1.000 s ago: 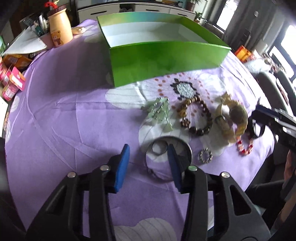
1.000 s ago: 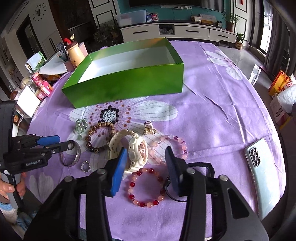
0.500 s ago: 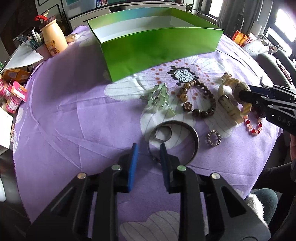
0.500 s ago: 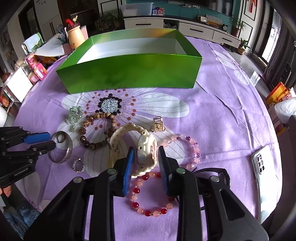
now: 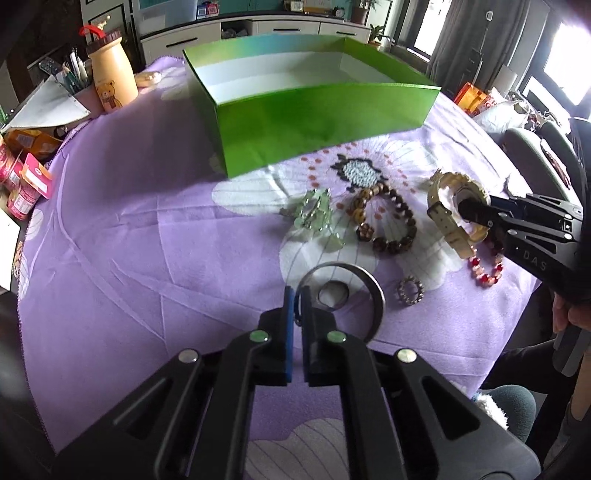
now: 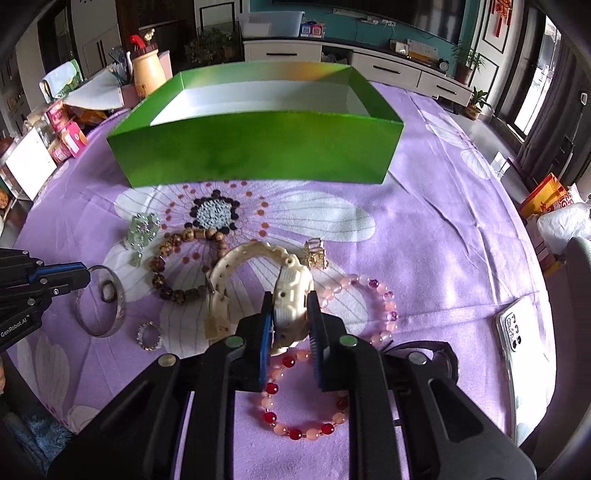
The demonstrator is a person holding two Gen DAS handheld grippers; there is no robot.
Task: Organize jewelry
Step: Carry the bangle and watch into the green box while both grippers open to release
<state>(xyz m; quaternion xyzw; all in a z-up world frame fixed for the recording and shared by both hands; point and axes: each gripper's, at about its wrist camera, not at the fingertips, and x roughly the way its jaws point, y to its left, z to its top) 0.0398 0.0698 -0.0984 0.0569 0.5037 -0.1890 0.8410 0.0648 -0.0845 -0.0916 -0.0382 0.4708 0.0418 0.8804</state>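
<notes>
Purple tablecloth (image 6: 424, 236) covered table. Green box (image 6: 255, 155) stood open at far side. Right gripper (image 6: 290, 332) pinched cream watch (image 6: 291, 295) at near centre. Left gripper (image 5: 297, 306) clamped rim of silver bangle (image 5: 373, 291) at near left. Brown bead bracelet (image 6: 173, 266) lay between them. Small ring (image 5: 334, 293) sat inside bangle.

Round table (image 6: 436, 206) under purple cloth with white flower print. At 12 o'clock, right wrist view: teal wall (image 6: 354, 18) above long white low cabinet (image 6: 391, 68) with dark drawer pulls. At 1 o'clock: potted plants (image 6: 467, 62) on cabinet end. At 2 o'clock: dark curtains (image 6: 561, 110) beside bright window (image 6: 532, 99); daylight patches across cloth. At 10 o'clock: dark doorway, white panelled wall (image 6: 99, 40). Pale glossy floor (image 6: 491, 129) beyond table edge.
</notes>
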